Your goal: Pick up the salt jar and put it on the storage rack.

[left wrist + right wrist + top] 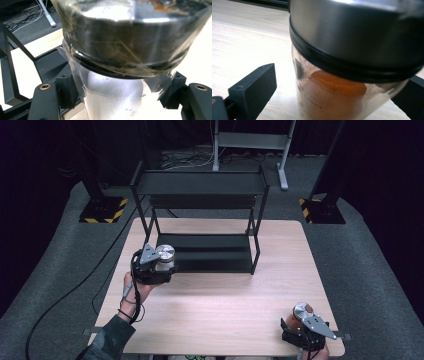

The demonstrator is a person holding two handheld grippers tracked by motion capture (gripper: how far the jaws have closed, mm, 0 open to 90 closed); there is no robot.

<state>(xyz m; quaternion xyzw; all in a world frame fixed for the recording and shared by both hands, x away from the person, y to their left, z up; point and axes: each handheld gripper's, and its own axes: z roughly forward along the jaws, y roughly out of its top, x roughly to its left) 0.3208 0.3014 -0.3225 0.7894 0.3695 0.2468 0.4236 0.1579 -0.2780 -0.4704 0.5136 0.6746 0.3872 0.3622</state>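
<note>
My left gripper [161, 268] is shut on a glass jar [165, 253] with a steel lid and white powder inside, held just in front of the rack's lower shelf at its left end. In the left gripper view both black jaws press on the jar [112, 100] below its lid. Near the table's front right corner, a jar of orange-brown powder [303, 311] with a steel lid stands on the table between the jaws of my right gripper [299, 321]. In the right gripper view the left pad [254, 87] stands clear of that jar [332, 97], so this gripper is open.
A black two-shelf metal rack [200, 184] stands at the back of the wooden table [225, 295]. Beyond it on the grey floor are yellow-and-black striped stand bases [102, 212], cables and a white frame [250, 142].
</note>
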